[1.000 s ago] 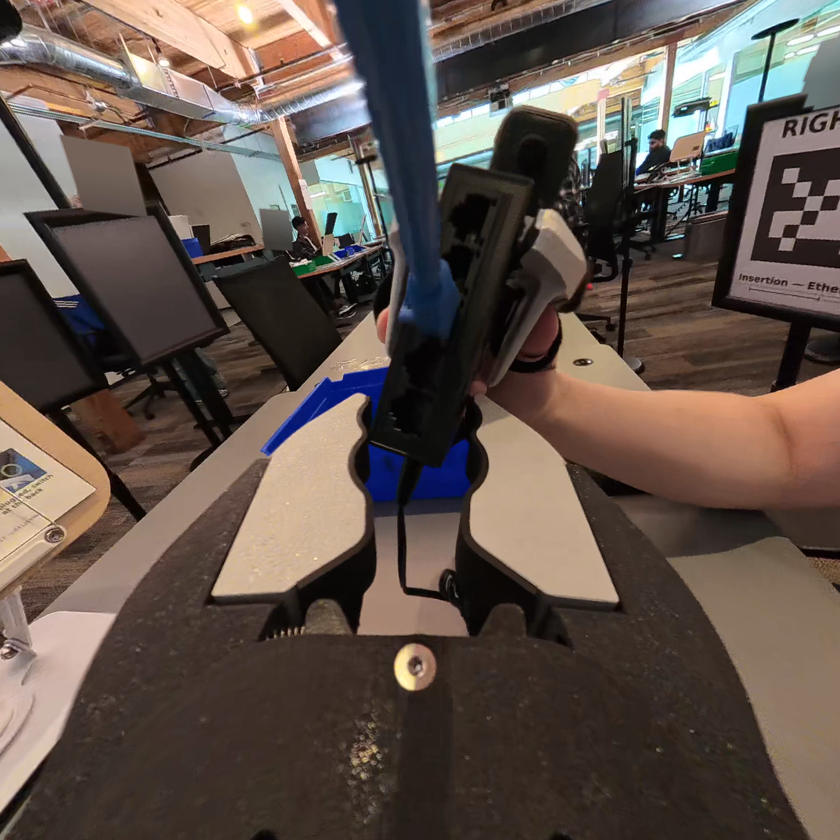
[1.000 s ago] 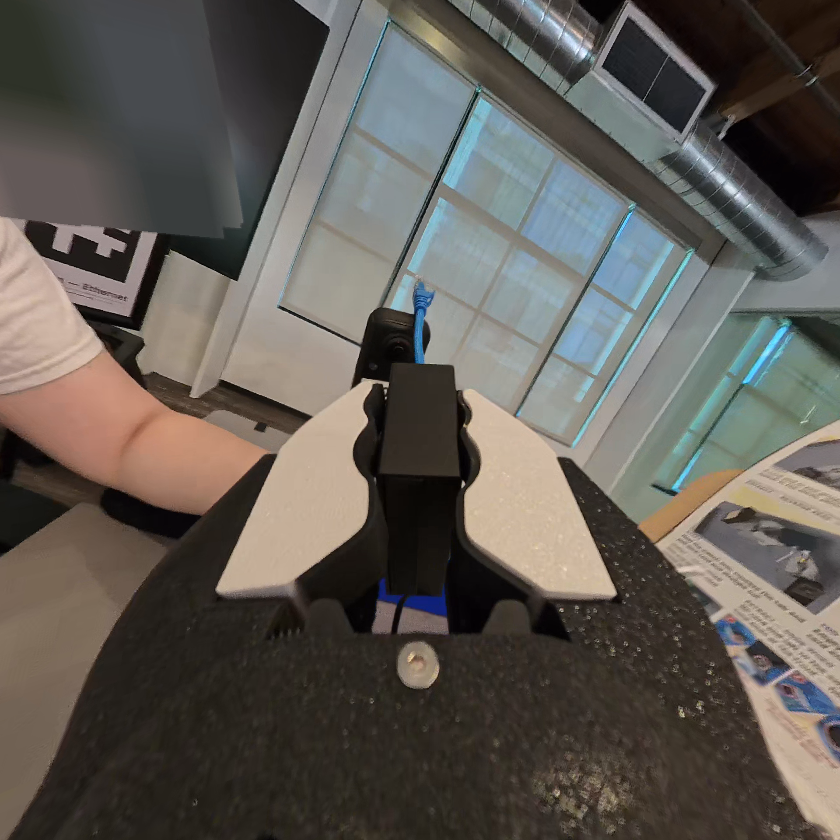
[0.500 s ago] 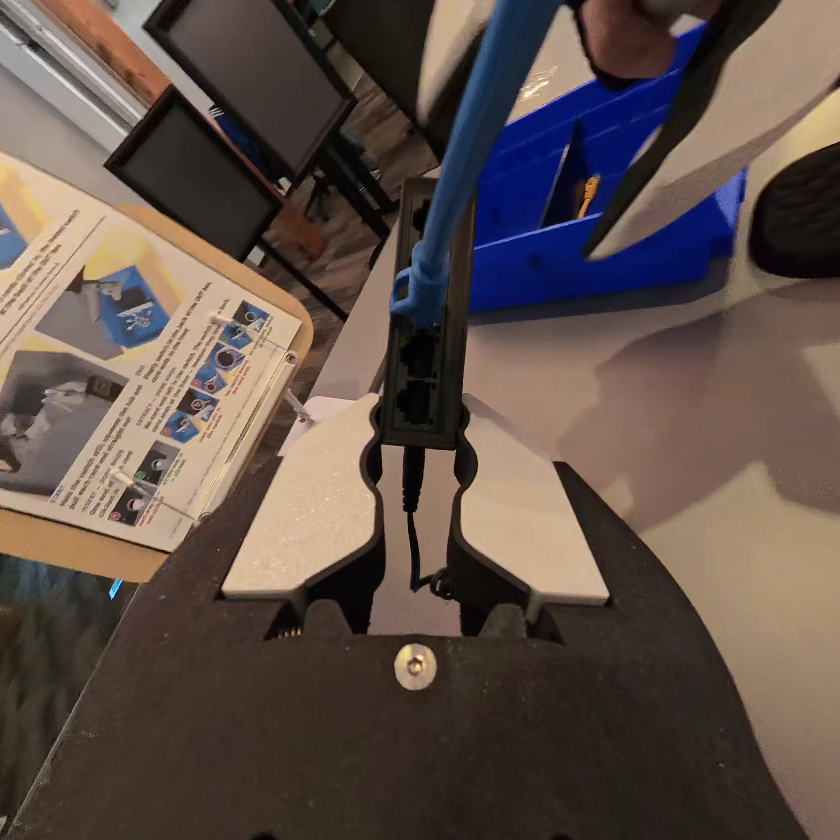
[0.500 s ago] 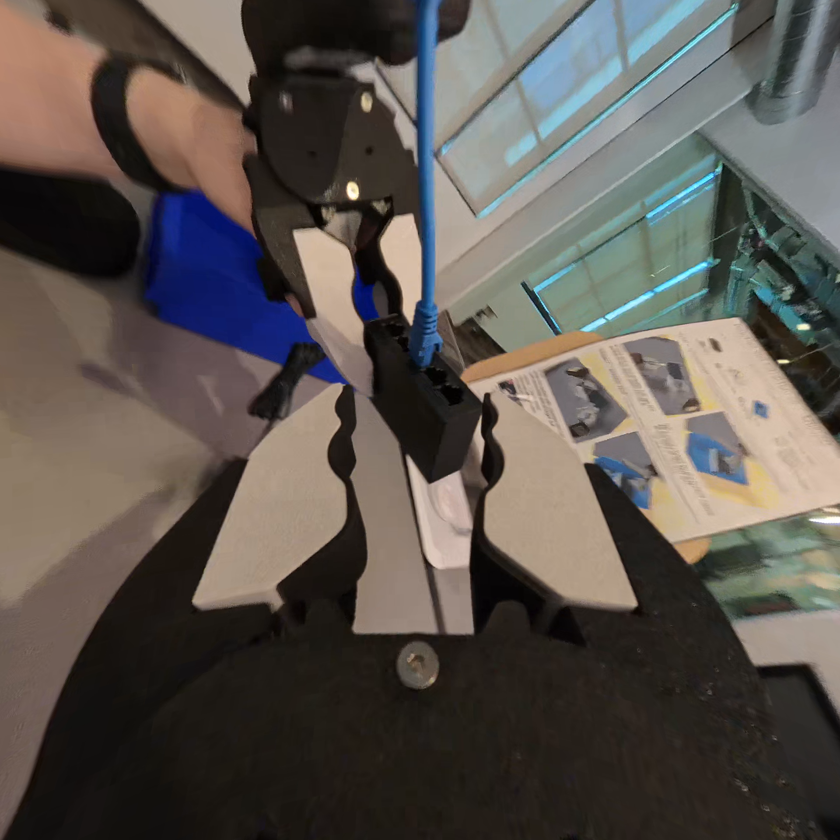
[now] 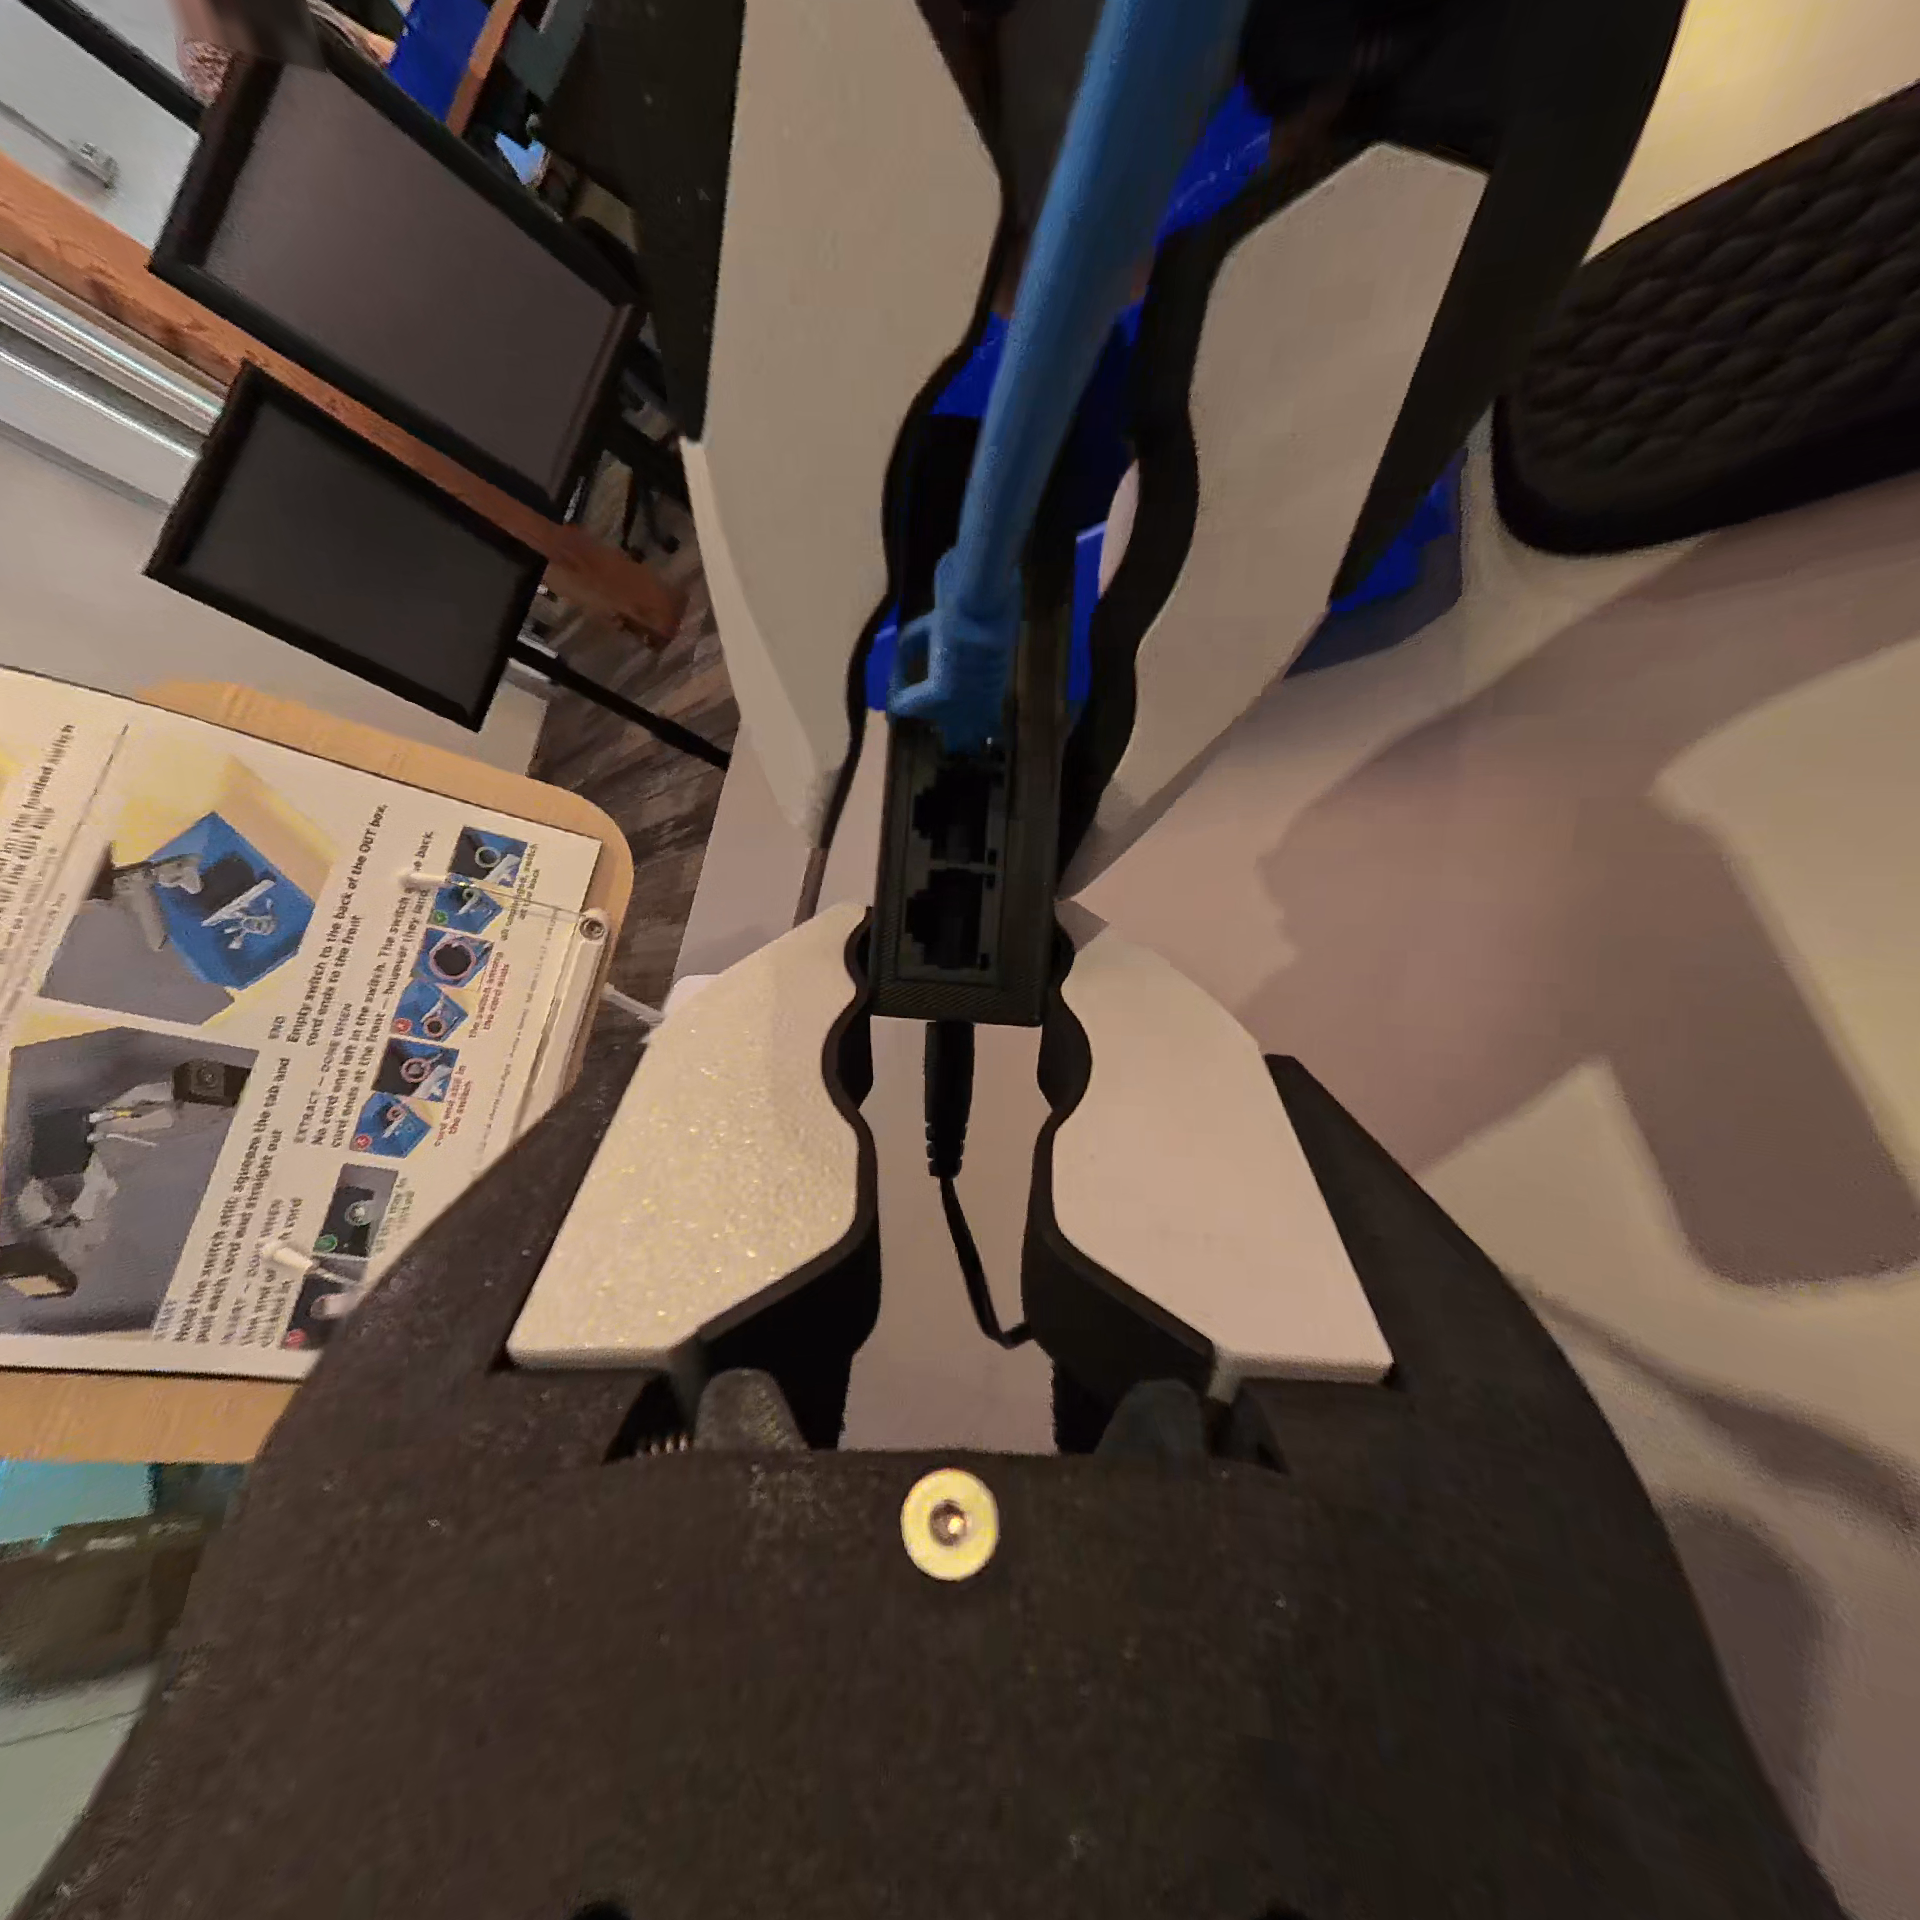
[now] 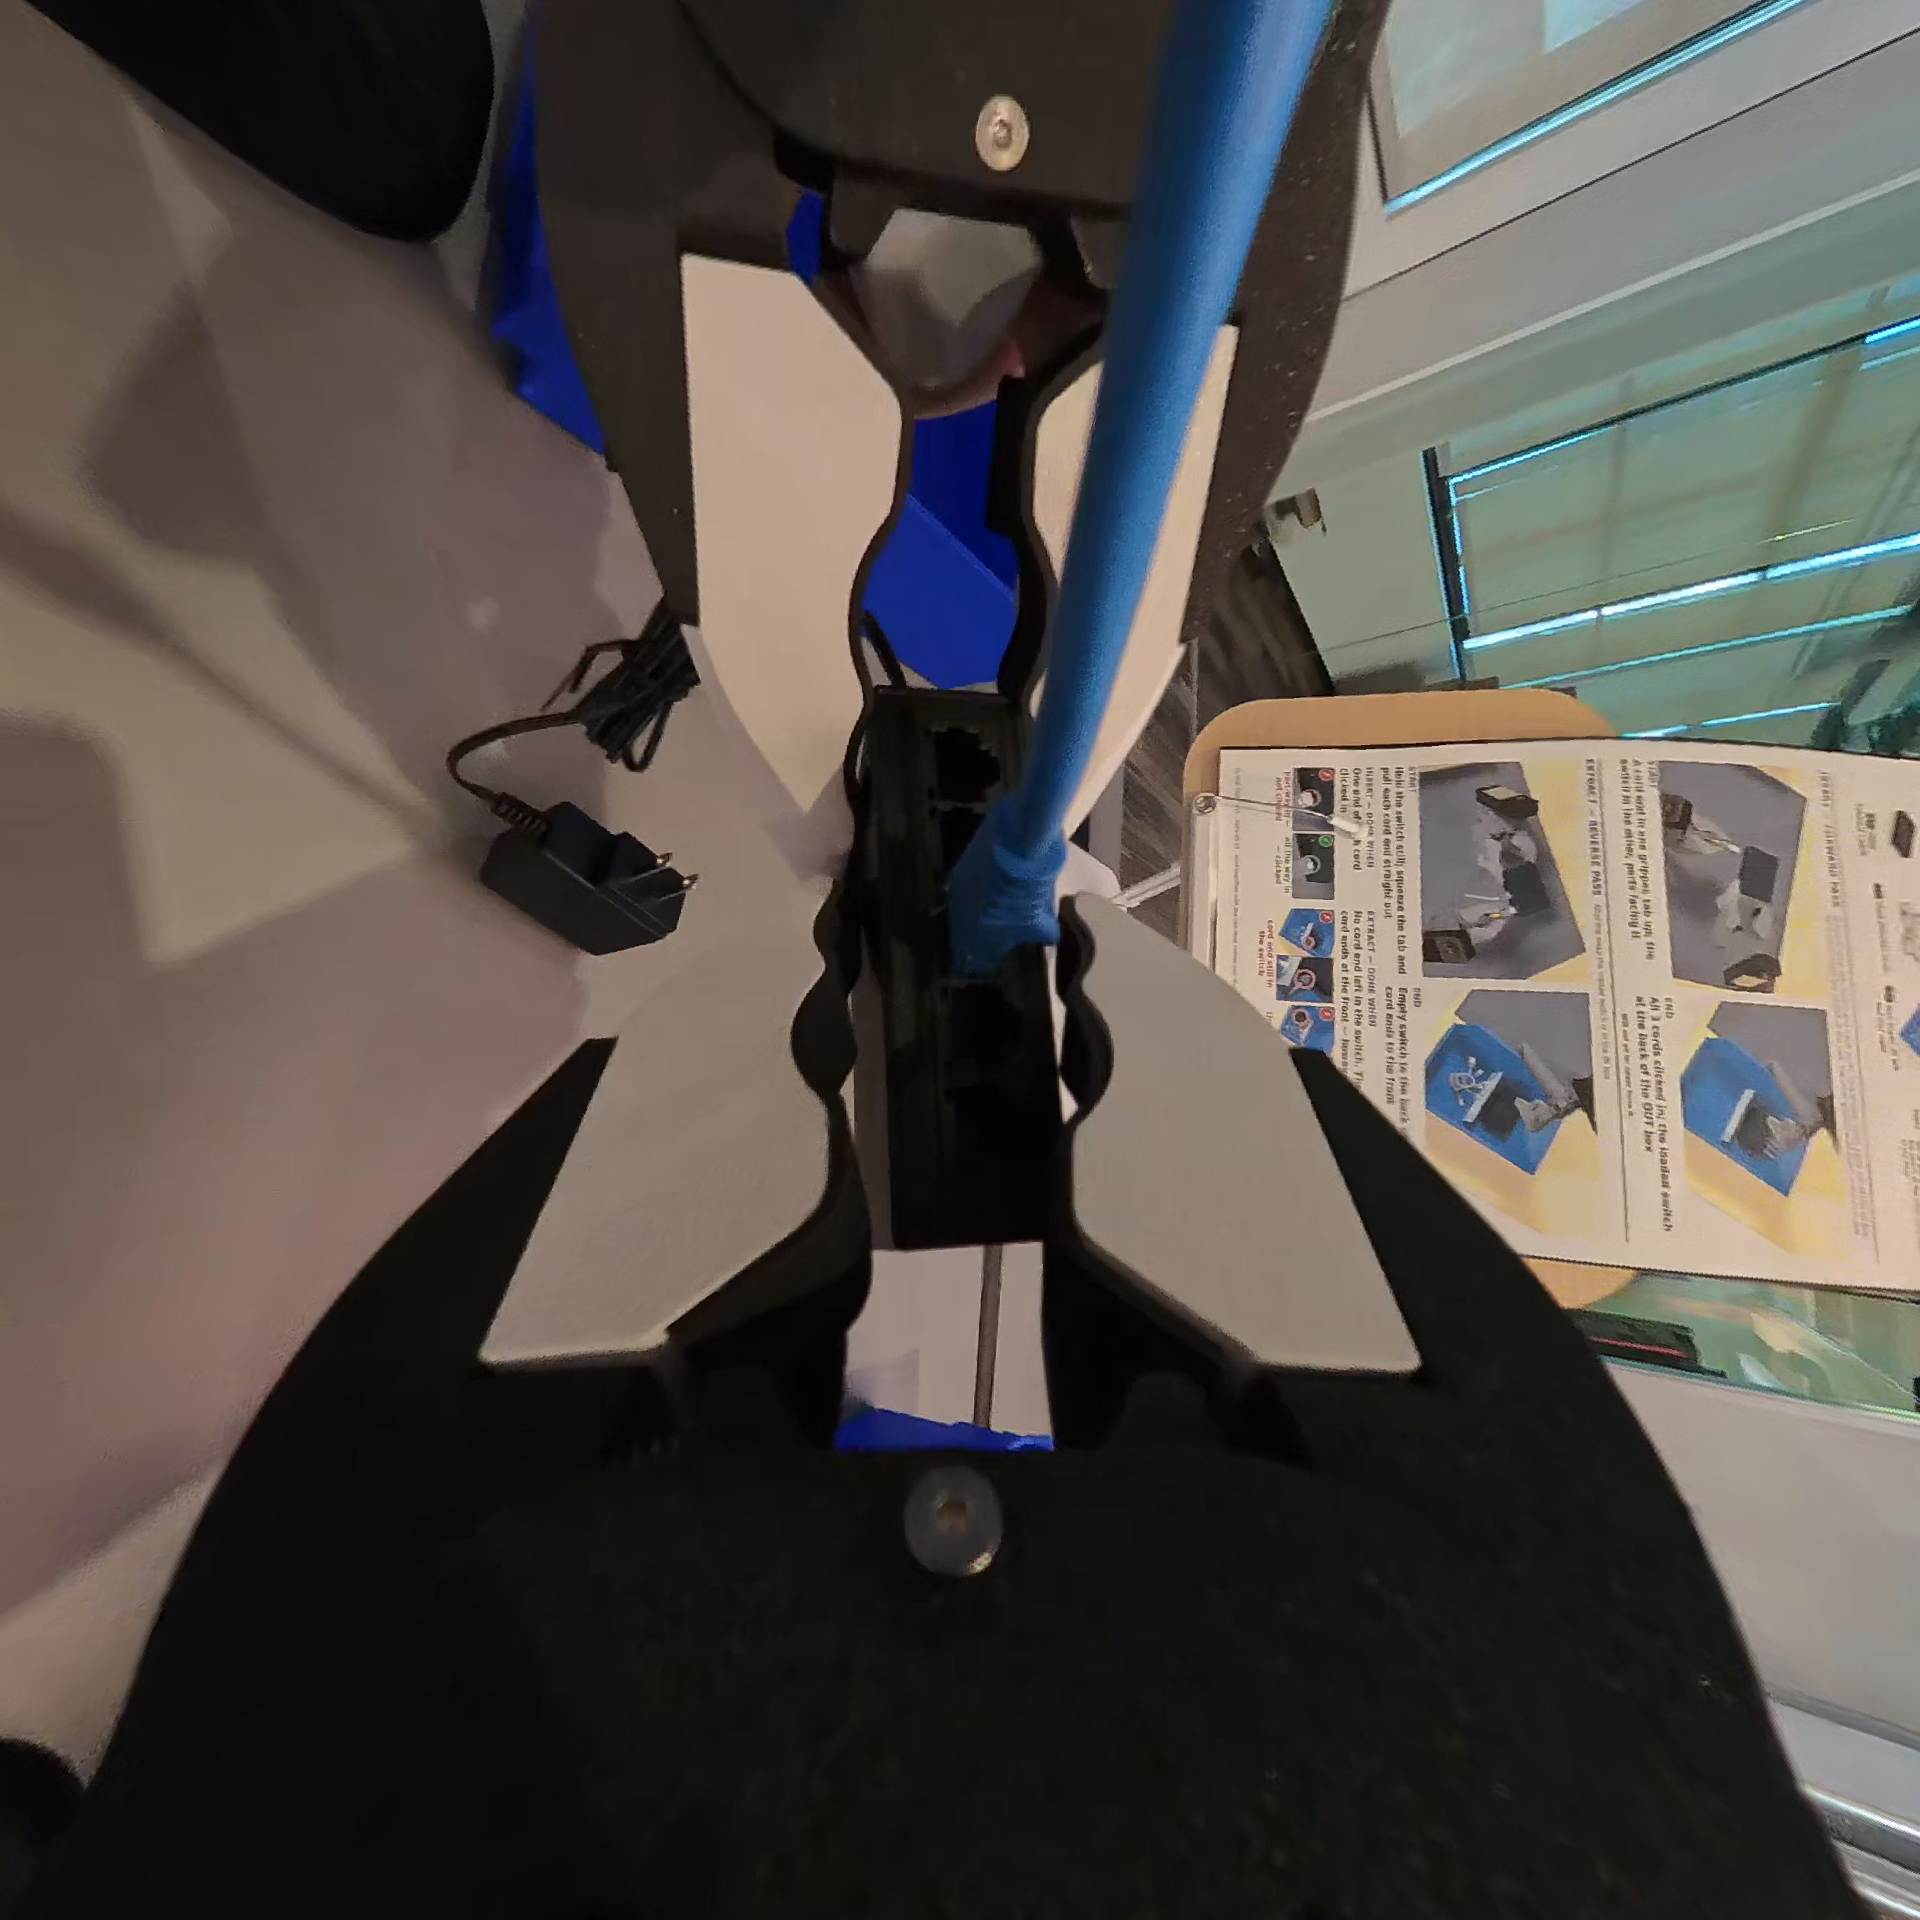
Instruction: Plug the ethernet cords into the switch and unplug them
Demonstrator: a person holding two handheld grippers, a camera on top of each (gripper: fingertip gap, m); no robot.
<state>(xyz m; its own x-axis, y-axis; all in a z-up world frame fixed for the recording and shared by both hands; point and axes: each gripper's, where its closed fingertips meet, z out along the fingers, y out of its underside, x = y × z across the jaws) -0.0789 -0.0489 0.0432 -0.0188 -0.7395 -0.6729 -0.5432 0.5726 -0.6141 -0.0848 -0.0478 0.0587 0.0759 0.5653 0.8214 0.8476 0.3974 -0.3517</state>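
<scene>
While pinched at centre frame by the left gripper (image 5: 961, 935): black switch (image 5: 961, 883), one blue ethernet cord (image 5: 1039, 364) plugged in.
Remaining ports bare, unplugging not yet done; right gripper (image 6: 956, 904) spread, straddling the switch.

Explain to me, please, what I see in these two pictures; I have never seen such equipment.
There is no robot. A person holds a two-fingered tool in each hand, and a camera on each tool looks along its fingers. One picture comes from the left gripper, the other from the right gripper; they face each other. The left fingers clamp one end of a black switch, which has a blue ethernet cord plugged in. The right fingers stand on either side of the switch, seemingly not pressing. On the grey table are a black power adapter and a blue bin. An instruction sheet is nearby.
</scene>
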